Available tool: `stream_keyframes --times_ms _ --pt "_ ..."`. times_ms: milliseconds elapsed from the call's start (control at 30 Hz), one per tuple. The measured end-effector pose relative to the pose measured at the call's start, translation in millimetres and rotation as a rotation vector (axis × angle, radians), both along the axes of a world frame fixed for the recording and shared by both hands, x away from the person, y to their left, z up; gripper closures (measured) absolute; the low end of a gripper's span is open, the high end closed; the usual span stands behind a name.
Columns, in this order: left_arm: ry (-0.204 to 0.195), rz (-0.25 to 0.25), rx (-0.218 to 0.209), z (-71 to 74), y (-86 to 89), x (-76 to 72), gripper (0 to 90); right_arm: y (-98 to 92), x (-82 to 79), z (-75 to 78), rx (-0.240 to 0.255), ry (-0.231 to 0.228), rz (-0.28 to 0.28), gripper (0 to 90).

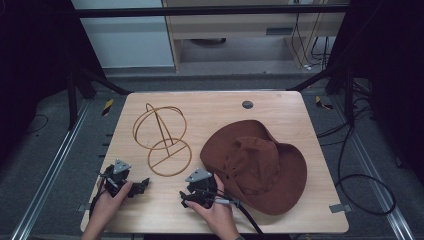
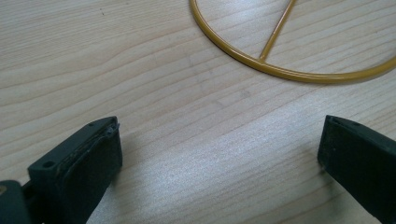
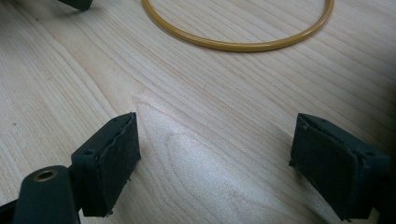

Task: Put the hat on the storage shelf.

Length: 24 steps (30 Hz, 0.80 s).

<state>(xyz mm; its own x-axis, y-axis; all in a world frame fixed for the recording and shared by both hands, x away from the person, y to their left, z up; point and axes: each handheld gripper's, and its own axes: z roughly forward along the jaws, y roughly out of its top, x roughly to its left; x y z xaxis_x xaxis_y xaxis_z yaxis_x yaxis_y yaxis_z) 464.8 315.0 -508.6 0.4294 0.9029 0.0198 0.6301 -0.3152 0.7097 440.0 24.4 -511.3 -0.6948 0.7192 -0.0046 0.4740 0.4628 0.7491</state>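
Note:
A gold wire hat stand (image 1: 162, 140), with a globe-shaped top and a flat ring base, stands on the wooden table (image 1: 215, 107) at centre left. A brown wide-brimmed hat (image 1: 260, 165) lies on the table to its right. My left gripper (image 1: 140, 184) rests near the front left edge, just short of the ring base (image 2: 280, 71); in its own view the left gripper (image 2: 219, 140) is open over bare wood. My right gripper (image 1: 189, 192) sits beside the hat's left brim. In the right gripper view the right gripper (image 3: 215, 140) is open and empty, with the ring base (image 3: 233, 45) ahead of it.
A small dark round cap (image 1: 247, 104) is set in the table near its far edge. Metal rails and black cables (image 1: 360, 180) run along the floor on both sides. A dark frame bar crosses behind the table.

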Motion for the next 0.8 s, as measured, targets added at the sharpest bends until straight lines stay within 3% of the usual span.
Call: stream_keyframes --times_ms 600,800 --pt "0.001 -0.001 -0.001 0.1 -1.1 -0.6 0.0 1.2 1.2 0.2 -0.004 -0.001 -0.006 15.9" --pt "0.0 -0.004 -0.003 -0.1 -1.1 -0.5 0.0 9.0 -5.7 5.0 -0.043 0.003 0.066 10.7"
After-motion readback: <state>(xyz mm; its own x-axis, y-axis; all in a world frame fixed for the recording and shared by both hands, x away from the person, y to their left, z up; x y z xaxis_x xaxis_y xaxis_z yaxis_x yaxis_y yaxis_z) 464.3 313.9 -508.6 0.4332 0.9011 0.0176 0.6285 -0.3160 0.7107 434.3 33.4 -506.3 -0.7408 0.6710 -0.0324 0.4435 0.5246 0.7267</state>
